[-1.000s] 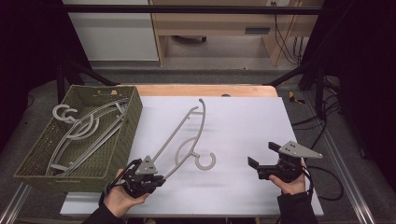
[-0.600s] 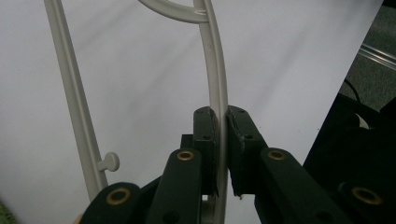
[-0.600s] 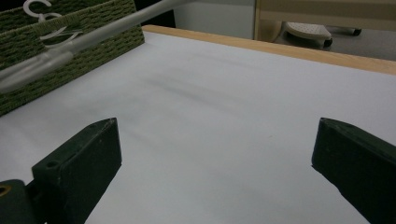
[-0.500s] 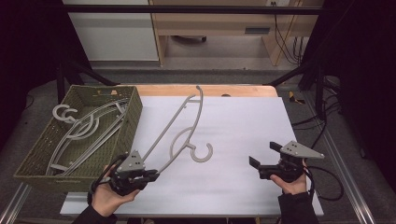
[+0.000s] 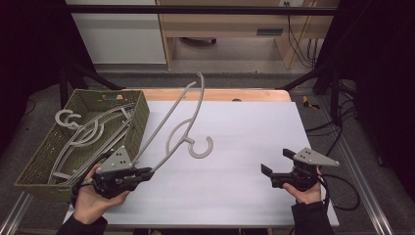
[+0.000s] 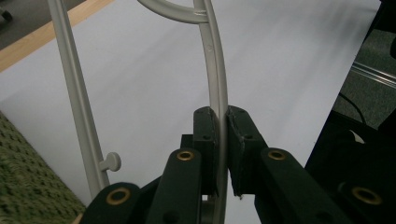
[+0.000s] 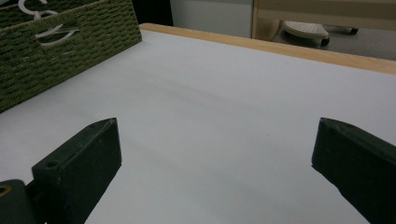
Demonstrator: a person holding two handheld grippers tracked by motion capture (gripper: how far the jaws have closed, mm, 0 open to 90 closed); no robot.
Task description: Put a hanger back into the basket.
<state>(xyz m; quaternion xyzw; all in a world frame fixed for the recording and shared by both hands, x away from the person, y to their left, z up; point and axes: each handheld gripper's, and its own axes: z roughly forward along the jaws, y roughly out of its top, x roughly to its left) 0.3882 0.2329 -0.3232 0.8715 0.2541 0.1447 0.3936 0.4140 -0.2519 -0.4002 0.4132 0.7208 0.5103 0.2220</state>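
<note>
We held the grey hanger (image 5: 183, 125) by one arm near its end, the left gripper (image 5: 147, 172) clamped on that thin bar, its pads (image 6: 208, 135) pressing from both sides. The hanger stood tilted above the table (image 5: 244, 196), its hook (image 5: 201, 148) hanging free, beside the basket (image 5: 139, 115) that held more hangers. We judged it light, stiff and smooth; gripped so far from its middle, it could pivot or slip, so a hold nearer the neck would steady it. The right gripper (image 5: 265, 171) rested on the table with jaws wide apart, empty.
</note>
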